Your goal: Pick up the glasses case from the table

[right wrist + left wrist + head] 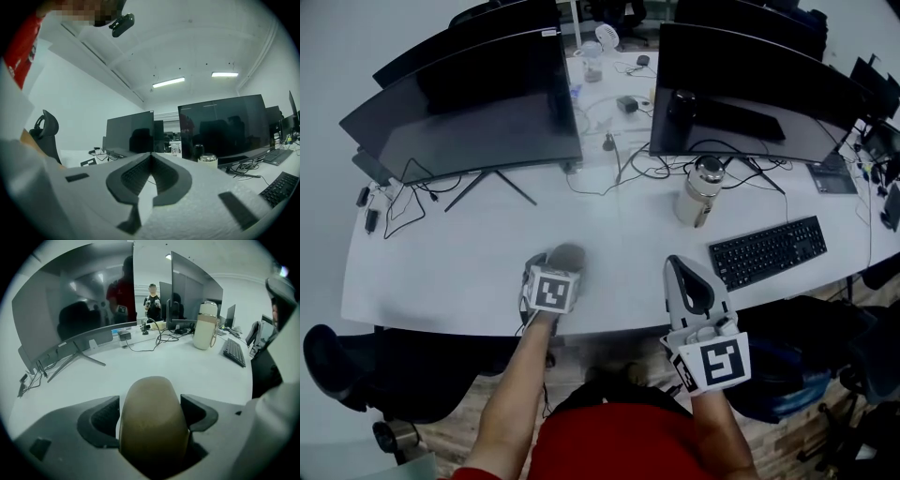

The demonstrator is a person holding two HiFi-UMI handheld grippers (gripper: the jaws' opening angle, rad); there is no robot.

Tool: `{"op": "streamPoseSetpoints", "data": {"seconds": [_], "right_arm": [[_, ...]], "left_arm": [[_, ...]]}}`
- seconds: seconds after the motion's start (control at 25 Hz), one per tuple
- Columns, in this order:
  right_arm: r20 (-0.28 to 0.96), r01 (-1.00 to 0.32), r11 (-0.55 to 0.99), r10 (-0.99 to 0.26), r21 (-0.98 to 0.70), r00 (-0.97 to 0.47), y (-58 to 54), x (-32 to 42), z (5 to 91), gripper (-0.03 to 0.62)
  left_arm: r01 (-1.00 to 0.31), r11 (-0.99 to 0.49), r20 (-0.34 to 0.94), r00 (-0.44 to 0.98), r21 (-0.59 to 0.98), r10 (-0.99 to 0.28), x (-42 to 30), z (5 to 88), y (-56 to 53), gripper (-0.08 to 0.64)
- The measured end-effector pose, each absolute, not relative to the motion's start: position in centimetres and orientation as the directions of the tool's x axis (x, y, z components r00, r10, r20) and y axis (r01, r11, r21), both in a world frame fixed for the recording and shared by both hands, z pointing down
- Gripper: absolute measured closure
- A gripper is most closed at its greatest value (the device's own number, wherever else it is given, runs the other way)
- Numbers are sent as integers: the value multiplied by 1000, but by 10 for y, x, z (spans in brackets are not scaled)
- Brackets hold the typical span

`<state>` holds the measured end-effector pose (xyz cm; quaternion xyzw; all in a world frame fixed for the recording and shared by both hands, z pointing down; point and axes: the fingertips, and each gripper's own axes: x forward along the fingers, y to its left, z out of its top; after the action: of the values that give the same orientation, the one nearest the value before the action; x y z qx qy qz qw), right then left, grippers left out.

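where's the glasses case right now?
Head view: the glasses case lies near the table's front edge, left of centre, between the open left gripper's jaws; the keyboard sits off to its right.

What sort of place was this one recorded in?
An office, probably open-plan: a large curved monitor and a keyboard sit on a long white desk, with more screens on the desks behind.

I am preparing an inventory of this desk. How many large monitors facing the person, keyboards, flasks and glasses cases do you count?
Monitors: 2
Keyboard: 1
Flask: 1
Glasses case: 1
Total: 5
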<state>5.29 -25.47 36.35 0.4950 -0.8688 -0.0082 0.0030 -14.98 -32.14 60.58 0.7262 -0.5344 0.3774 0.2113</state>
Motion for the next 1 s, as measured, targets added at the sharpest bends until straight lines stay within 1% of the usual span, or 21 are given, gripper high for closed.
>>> {"op": "streamPoseSetpoints", "data": {"seconds": [0.16,0.4,0.64,0.84,1.0], "right_arm": [[6,-867,499,-867,5,-499,-258,56,369,589],[12,-874,485,-874,-15,-485,-258,60,375,589],[11,-877,480,-877,-23,-481,-254,58,375,589],[14,-878,478,-878,-31,-478,-249,58,376,589],[8,-875,484,-875,-32,-484,-247,53,373,589]], "left_arm": [[-928,-362,790,154,-91,-593,-145,616,-324,186],[-921,-373,826,124,-110,-550,-144,622,-320,186],[-920,-377,821,136,-103,-555,-144,619,-319,186],[-939,-339,768,174,-59,-616,-147,599,-313,187],[-944,-331,655,259,15,-710,-137,548,-308,187]]}}
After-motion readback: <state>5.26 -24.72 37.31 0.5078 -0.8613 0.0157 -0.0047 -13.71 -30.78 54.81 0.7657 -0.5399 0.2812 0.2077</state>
